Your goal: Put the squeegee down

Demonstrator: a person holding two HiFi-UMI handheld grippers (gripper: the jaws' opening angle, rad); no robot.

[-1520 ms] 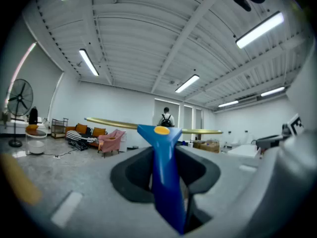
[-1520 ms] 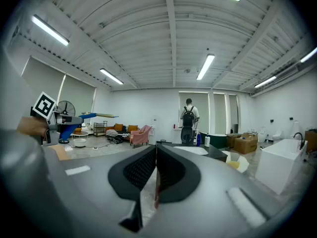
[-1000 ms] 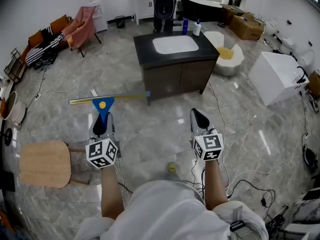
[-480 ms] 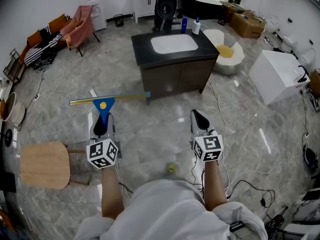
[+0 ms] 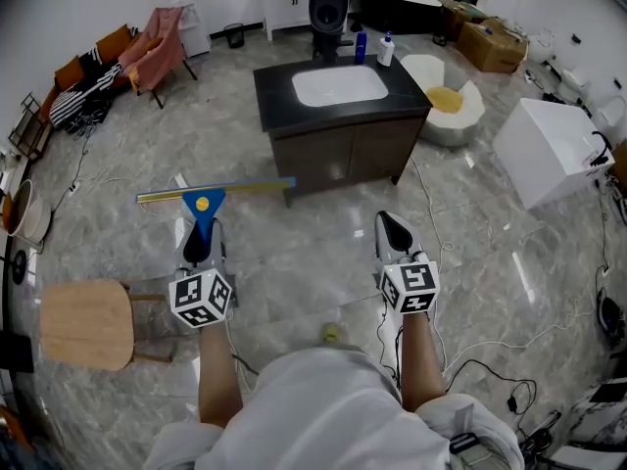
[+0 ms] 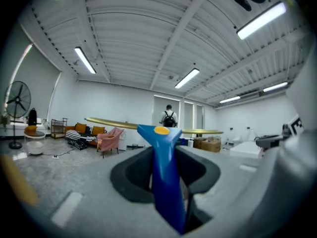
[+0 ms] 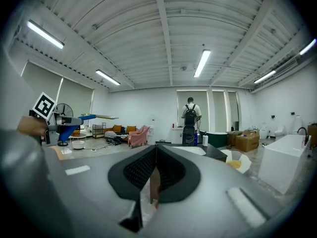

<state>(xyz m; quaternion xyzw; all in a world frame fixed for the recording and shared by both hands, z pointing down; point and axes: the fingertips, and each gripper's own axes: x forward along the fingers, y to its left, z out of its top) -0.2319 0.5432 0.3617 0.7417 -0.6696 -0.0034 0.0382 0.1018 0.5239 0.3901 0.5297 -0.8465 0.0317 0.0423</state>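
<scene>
Marble floor (image 5: pixel 294 262) below; left claw (image 5: pixel 197 246) clamps squeegee (image 5: pixel 203 207) handle, blade ahead.

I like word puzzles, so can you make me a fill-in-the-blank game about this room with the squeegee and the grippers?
The left gripper is shut on a squeegee with a ____ handle.
The right gripper is shut and holds ____.
The sink bowl is ____.
The wooden stool stands at the person's ____ side.
Missing words: blue; nothing; white; left.
</scene>
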